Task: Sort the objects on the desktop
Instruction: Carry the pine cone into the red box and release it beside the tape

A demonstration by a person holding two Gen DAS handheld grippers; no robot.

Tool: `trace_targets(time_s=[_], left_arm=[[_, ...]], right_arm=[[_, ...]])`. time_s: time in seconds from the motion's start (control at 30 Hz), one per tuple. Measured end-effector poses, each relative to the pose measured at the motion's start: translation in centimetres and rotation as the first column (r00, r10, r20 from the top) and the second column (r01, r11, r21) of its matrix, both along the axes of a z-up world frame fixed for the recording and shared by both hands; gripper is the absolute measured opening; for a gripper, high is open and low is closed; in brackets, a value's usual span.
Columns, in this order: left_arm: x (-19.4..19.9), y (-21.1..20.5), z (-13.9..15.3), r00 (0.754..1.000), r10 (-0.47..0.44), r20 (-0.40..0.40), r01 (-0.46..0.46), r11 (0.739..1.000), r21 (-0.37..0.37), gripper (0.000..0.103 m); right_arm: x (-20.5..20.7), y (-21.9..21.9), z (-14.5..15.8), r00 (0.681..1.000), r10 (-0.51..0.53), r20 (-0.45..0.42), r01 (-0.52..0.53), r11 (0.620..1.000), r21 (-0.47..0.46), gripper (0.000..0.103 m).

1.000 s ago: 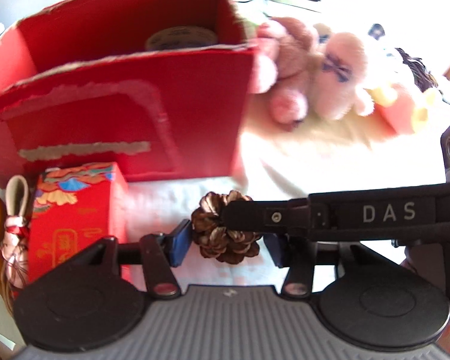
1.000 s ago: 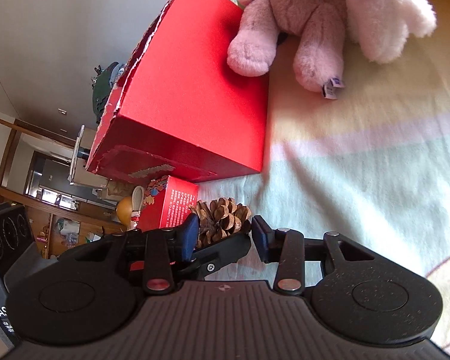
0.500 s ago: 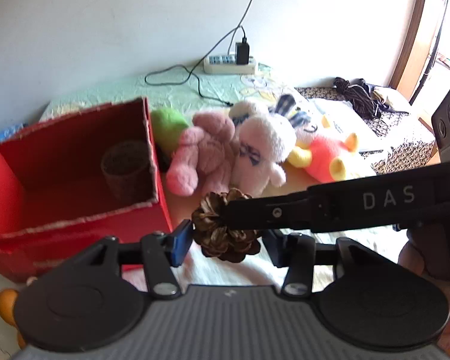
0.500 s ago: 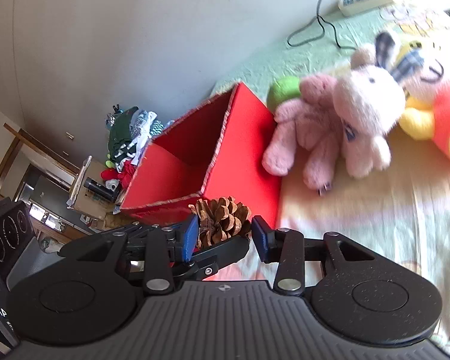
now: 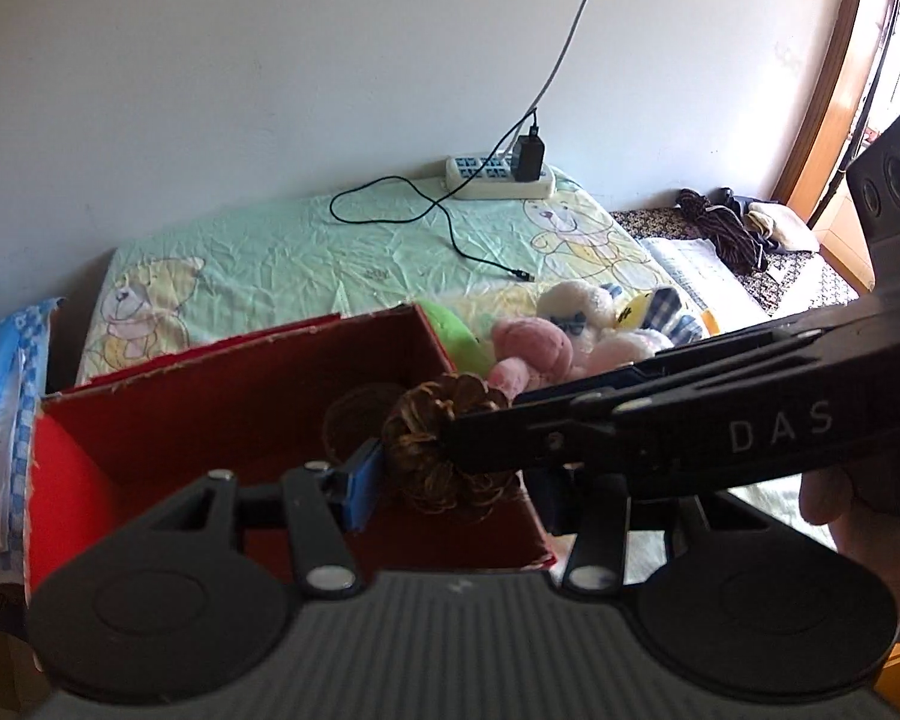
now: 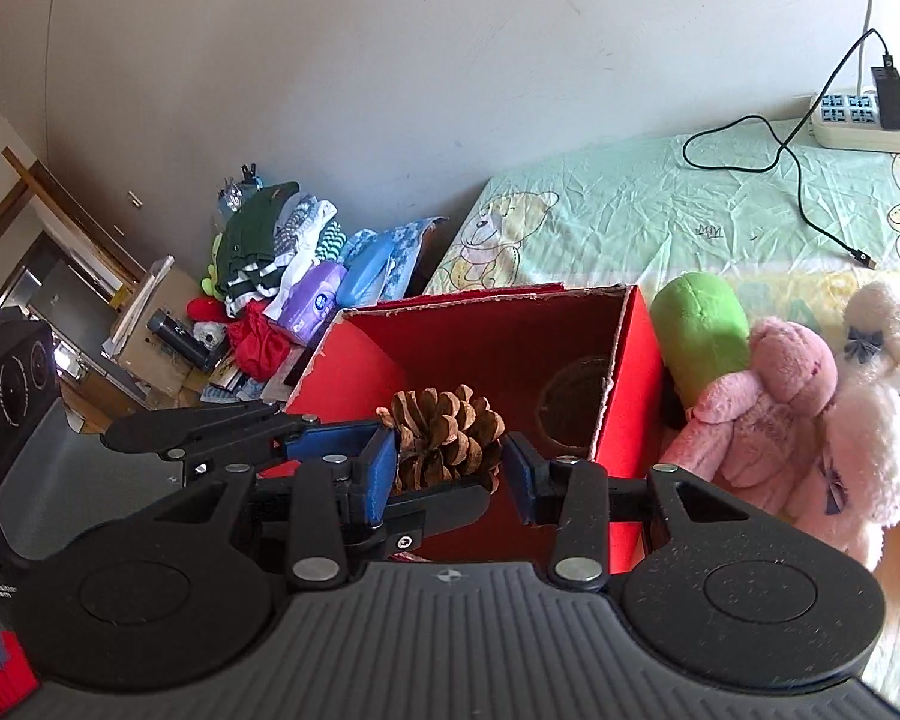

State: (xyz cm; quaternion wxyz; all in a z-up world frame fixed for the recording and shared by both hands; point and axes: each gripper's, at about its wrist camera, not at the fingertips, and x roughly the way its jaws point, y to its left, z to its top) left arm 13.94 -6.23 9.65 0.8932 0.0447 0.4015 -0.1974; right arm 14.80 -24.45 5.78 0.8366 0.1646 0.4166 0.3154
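1. Both grippers are meeting at the pinecone (image 6: 444,438). The right gripper (image 6: 447,471) is framing it with its blue pads (image 6: 378,474): the left-side pad looks to be touching the scales, while a sliver of gap shows at the right-side pad. I cannot tell whether it is truly clamping.
2. The left gripper (image 5: 450,480) is reaching in crosswise; in the right view one of its fingers is lying under the cone. In its own view the cone (image 5: 444,450) is sitting between its fingers, half covered by the right gripper's arm (image 5: 720,426). Whether these fingers are pressing or apart, I cannot tell.
3. The cone is hanging ahead of the fingertips over the near wall of the open red box (image 6: 624,396).
4. Risk: judging by the crossed tools, if one lets go while the other is not gripping, the cone may be falling outside the near wall instead of inside.
5. Risk: brittle scales may be snapping or slipping under uneven pinch, twisting the cone loose.
6. Risk: the crossed fingers may be knocking each other on release.
7. Hard to read: a dark round thing (image 6: 576,402) is sitting in the box's far corner beyond the fingertips, too shadowed to name.
8. The plush toys (image 6: 774,414), right of the fingers, are cut off at the frame edge.
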Motion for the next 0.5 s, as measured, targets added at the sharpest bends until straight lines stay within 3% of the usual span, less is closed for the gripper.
trace_targets(time_s=[0.23, 0.5], left_arm=[[3.4, 2.7, -2.3, 0.992, -0.067, -0.106, 0.069, 0.998, 0.014, 0.049], [6.6, 4.3, -6.7, 0.95, -0.145, -0.277, 0.149, 0.989, -0.005, 0.049]], right_arm=[[2.5, 3.2, -1.2, 0.995, -0.009, -0.102, -0.001, 0.996, -0.093, 0.042], [5.5, 6.6, -4.3, 0.962, -0.032, -0.27, -0.036, 0.97, -0.242, 0.042]])
